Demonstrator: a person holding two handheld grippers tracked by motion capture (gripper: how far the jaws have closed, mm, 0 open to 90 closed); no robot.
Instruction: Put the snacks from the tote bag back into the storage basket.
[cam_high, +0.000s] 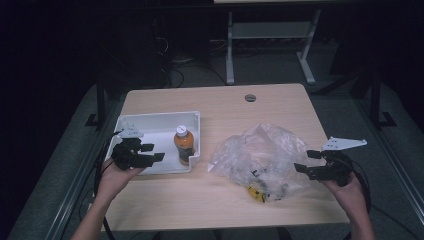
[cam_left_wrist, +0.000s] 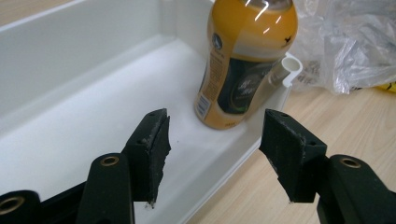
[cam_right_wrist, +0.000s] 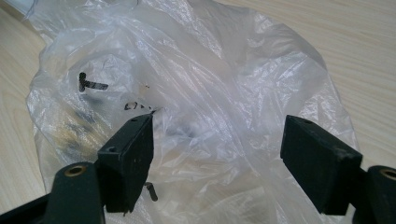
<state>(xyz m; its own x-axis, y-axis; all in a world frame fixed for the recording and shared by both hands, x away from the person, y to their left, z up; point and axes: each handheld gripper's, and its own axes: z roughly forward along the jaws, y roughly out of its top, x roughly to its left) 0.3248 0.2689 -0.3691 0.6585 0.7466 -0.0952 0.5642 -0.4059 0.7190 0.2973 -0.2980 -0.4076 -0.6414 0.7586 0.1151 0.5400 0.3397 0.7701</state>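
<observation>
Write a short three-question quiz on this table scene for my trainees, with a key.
1. True or false: the orange bottle stands upright inside the white tray.
2. What does the right gripper point at? A) the clear plastic bag B) a mug C) a book
3. Fill in: the left gripper has its jaws ____, with nothing between them.

Key: 1 true; 2 A; 3 open.
</observation>
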